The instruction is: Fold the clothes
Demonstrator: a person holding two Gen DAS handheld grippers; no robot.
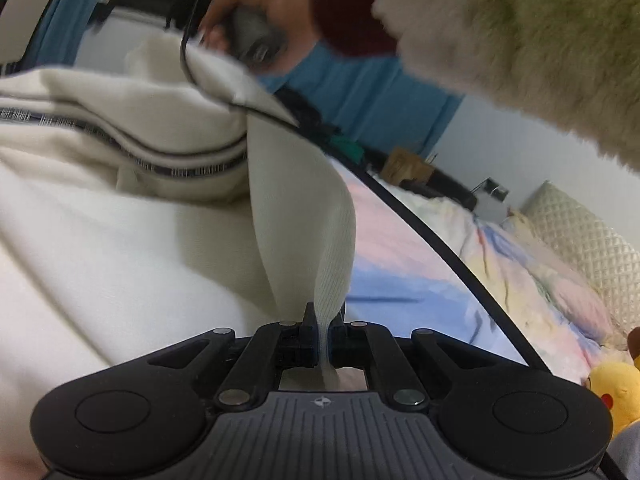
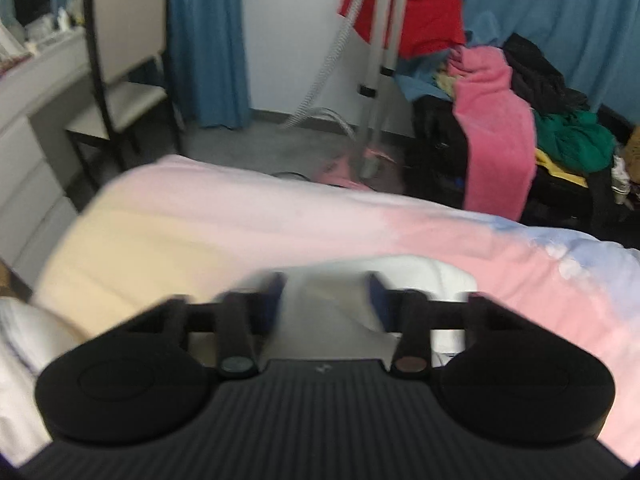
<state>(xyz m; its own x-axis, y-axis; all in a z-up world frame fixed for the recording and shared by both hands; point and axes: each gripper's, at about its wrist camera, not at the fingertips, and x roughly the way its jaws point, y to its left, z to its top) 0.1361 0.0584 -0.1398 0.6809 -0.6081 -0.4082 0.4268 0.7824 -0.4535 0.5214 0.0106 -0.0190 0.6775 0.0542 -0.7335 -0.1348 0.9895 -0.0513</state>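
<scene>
A cream-white zip-up garment (image 1: 120, 240) lies on the pastel bed cover (image 1: 400, 248), its zipper (image 1: 160, 160) curving across it. My left gripper (image 1: 323, 312) is shut on a ribbed strip of that garment, which rises taut from the jaws. At the top, a hand in a fluffy sleeve (image 1: 520, 48) holds the right gripper (image 1: 256, 40) at a lifted edge of the cloth. In the blurred right wrist view, the right gripper (image 2: 326, 284) has a thick fold of the white garment (image 2: 400, 268) filling the gap between its pads.
A black cable (image 1: 420, 220) crosses above the bed. A yellow plush toy (image 1: 616, 392) sits at the right. Beyond the bed's far edge stand a chair (image 2: 124, 60), a desk (image 2: 24, 92), a metal stand (image 2: 376, 80) and a pile of clothes (image 2: 500, 120).
</scene>
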